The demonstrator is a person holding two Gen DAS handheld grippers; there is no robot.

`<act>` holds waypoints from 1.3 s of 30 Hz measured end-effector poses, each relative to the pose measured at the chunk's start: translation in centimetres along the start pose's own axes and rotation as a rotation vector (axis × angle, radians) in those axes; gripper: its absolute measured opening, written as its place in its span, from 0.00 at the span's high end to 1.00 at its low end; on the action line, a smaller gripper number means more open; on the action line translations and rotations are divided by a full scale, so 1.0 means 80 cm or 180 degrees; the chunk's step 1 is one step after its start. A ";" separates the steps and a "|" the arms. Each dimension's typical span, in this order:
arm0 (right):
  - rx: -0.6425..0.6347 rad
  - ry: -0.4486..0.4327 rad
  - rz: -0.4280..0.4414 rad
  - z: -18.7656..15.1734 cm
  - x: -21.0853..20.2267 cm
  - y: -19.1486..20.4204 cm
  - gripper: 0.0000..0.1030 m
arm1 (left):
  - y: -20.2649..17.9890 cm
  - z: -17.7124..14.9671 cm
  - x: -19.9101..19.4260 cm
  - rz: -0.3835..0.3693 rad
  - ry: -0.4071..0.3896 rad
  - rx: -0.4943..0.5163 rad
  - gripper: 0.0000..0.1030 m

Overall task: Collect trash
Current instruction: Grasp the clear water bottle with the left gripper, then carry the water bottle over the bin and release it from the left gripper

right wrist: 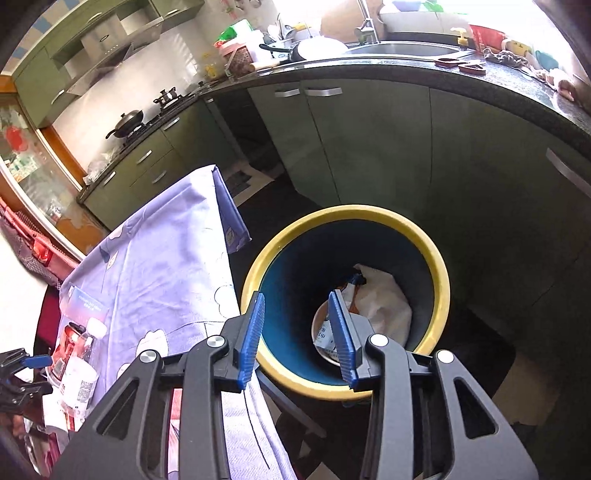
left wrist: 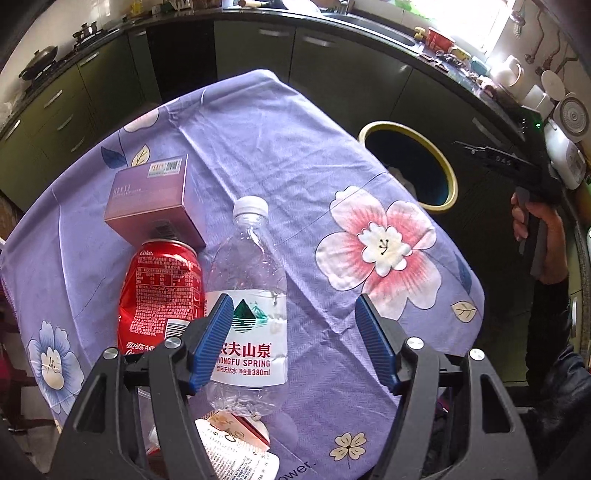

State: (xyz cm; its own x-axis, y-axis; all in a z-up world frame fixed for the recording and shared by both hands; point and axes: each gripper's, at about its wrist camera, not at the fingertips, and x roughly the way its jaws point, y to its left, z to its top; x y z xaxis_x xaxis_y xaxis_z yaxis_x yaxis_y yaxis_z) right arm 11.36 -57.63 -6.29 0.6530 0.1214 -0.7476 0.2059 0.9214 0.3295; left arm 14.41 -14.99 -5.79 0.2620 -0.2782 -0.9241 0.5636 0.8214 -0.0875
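Clear crinkled plastic bottle (left wrist: 246,295) with glossy paper-like label; shiny dented metal can (left wrist: 160,291) at its 9 o'clock; satin cardboard box (left wrist: 157,197) at 11. Matt wrinkled cloth tablecloth (left wrist: 277,147). Ribbed blue pads (left wrist: 216,341). Smooth glossy bin (right wrist: 345,295).

Daylight blows out the window (left wrist: 461,18); sharp centre, edges fisheye-bent and dark
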 end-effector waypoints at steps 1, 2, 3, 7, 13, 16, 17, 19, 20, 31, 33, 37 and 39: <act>-0.0006 0.0003 0.0010 -0.002 -0.001 0.001 0.64 | 0.000 0.000 0.004 0.0021 0.0060 0.0000 0.37; -0.0010 0.0003 0.0023 -0.004 -0.002 0.001 0.64 | 0.001 0.000 0.008 0.0041 0.0113 0.0000 0.37; -0.0012 0.0002 0.0033 -0.005 -0.003 0.002 0.64 | 0.002 0.000 0.012 0.0082 0.0169 -0.0003 0.37; -0.0029 0.0010 0.0070 -0.007 -0.001 0.006 0.64 | 0.005 0.000 0.025 0.0247 0.0294 0.0040 0.37; -0.0071 0.0053 0.0103 -0.011 0.003 0.012 0.63 | 0.008 -0.004 0.042 0.0329 0.0481 0.0081 0.35; -0.0090 0.0080 0.0120 -0.012 0.006 0.015 0.63 | 0.011 -0.006 0.051 0.0375 0.0579 0.0085 0.33; -0.0094 0.0086 0.0124 -0.012 0.008 0.016 0.63 | 0.011 -0.007 0.054 0.0375 0.0599 0.0086 0.33; -0.0105 0.0098 0.0131 -0.013 0.009 0.019 0.63 | 0.013 -0.006 0.059 0.0362 0.0640 0.0085 0.32; -0.0112 0.0107 0.0133 -0.013 0.010 0.020 0.63 | 0.014 -0.006 0.062 0.0359 0.0664 0.0083 0.32; -0.0137 0.0153 0.0133 -0.016 0.017 0.025 0.63 | 0.020 0.003 0.095 0.0398 0.0897 0.0102 0.42; -0.0136 0.0158 0.0138 -0.017 0.017 0.024 0.63 | 0.024 0.008 0.097 0.0373 0.0903 0.0064 0.44; -0.0117 0.0177 0.0143 -0.019 0.020 0.020 0.63 | 0.025 0.014 0.095 0.0340 0.0862 0.0083 0.45; -0.0107 0.0186 0.0144 -0.020 0.021 0.017 0.63 | 0.023 0.016 0.095 0.0314 0.0859 0.0113 0.45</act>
State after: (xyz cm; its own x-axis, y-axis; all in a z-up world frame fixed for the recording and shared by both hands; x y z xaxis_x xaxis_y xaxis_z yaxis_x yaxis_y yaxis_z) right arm 11.59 -55.57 -7.97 0.6172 0.1836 -0.7651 0.1520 0.9262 0.3450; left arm 18.47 -16.21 -12.47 0.1017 -0.0515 -0.9935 0.5742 0.8185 0.0164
